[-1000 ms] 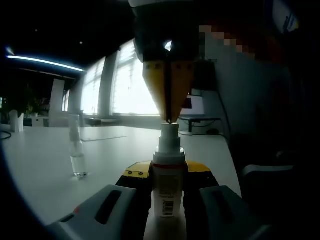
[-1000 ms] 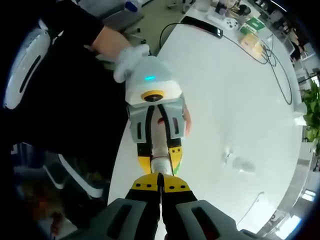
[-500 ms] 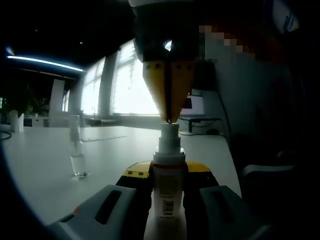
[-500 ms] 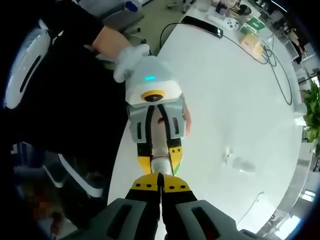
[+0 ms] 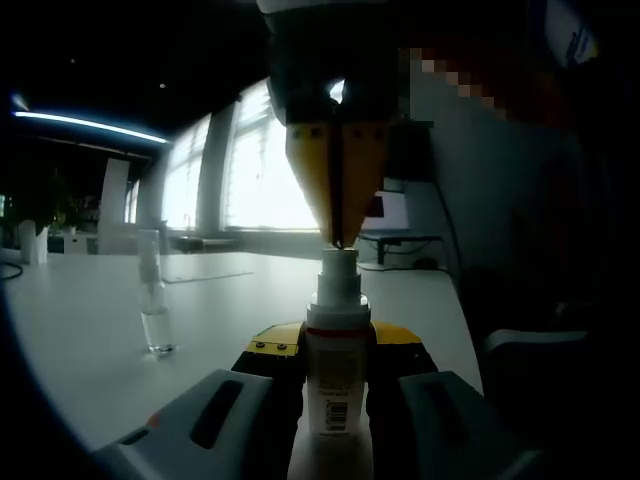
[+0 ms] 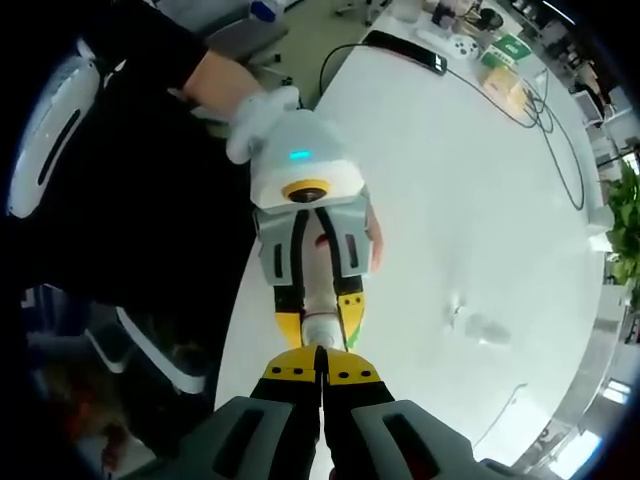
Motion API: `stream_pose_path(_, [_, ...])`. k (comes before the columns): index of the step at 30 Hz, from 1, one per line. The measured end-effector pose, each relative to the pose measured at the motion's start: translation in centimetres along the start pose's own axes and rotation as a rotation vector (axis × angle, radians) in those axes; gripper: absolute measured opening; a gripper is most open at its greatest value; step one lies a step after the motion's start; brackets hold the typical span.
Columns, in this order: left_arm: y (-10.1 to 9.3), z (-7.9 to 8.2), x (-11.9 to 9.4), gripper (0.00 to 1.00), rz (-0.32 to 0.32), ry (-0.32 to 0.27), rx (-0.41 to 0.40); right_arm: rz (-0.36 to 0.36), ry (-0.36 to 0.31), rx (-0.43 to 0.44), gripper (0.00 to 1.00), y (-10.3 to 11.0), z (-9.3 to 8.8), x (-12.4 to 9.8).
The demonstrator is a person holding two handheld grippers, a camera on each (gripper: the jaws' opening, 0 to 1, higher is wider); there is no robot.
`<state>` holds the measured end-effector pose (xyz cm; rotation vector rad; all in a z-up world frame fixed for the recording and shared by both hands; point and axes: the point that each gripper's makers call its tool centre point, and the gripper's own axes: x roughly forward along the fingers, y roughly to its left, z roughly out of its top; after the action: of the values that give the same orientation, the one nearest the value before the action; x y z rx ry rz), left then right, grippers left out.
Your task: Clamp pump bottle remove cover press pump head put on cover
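In the left gripper view we saw the left gripper [image 5: 338,385] nearest to us, its grey moulded jaws with yellow tips closed against the sides of the pump bottle [image 5: 337,375], a smooth white cylinder with a printed label and barcode, standing upright between them. Above its narrower collar sat the round pump head [image 5: 338,262], and the right gripper [image 5: 339,235] came down from above, its tapered yellow jaws pressed together with no gap, their tips touching the top of the pump head. To the left, well apart, the clear plastic cover [image 5: 155,300] stood upright on the glossy white table [image 5: 90,330]. Bright windows [image 5: 250,160] lay far behind.

In the right gripper view we looked down along the shut yellow tips of the right gripper [image 6: 322,372] onto the round top of the pump bottle [image 6: 320,322], clamped by the left gripper [image 6: 318,310], which a gloved hand [image 6: 255,115] held. The cover [image 6: 475,325] stood to the right on the table [image 6: 450,200]; cables [image 6: 545,110] and small items lay at its far end.

Compared with half a second and a second before, we found nothing changed: both grippers, bottle and cover kept the same places.
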<state>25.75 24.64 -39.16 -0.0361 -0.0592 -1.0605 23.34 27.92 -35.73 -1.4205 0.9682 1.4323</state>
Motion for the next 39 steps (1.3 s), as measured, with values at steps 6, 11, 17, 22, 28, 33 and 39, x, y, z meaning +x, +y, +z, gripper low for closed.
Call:
stream_pose_path(6, [0.12,-0.03,-0.02,0.14,0.001,0.000,0.001,-0.003,0.004,0.003,0.00,0.01,-0.01,0.18])
stream_pose_path(11, [0.01,-0.01,-0.03,0.14,0.001,0.001,0.002,0.009,-0.005,0.019,0.00,0.01,0.03,0.54])
stream_pose_path(17, [0.18,-0.06,-0.03,0.14,0.000,0.000,0.001,0.006,0.002,0.004,0.00,0.13,0.04,0.26])
stream_pose_path(22, [0.05,-0.01,-0.03,0.14,0.001,0.000,0.001,0.004,0.004,-0.005,0.00,0.03,-0.06,-0.14])
stream_pose_path(28, [-0.01,0.00,-0.02,0.14,-0.001,0.000,-0.001,-0.004,-0.025,0.012,0.00,0.00,-0.14,-0.27])
stream_pose_path(33, [0.19,-0.07,-0.03,0.14,-0.001,0.000,-0.001,-0.006,-0.039,0.023,0.00,-0.02,-0.06,-0.23])
stream_pose_path(39, [0.26,-0.11,-0.05,0.14,0.000,0.001,0.000,-0.014,-0.043,0.017,0.00,-0.04,-0.02,-0.22])
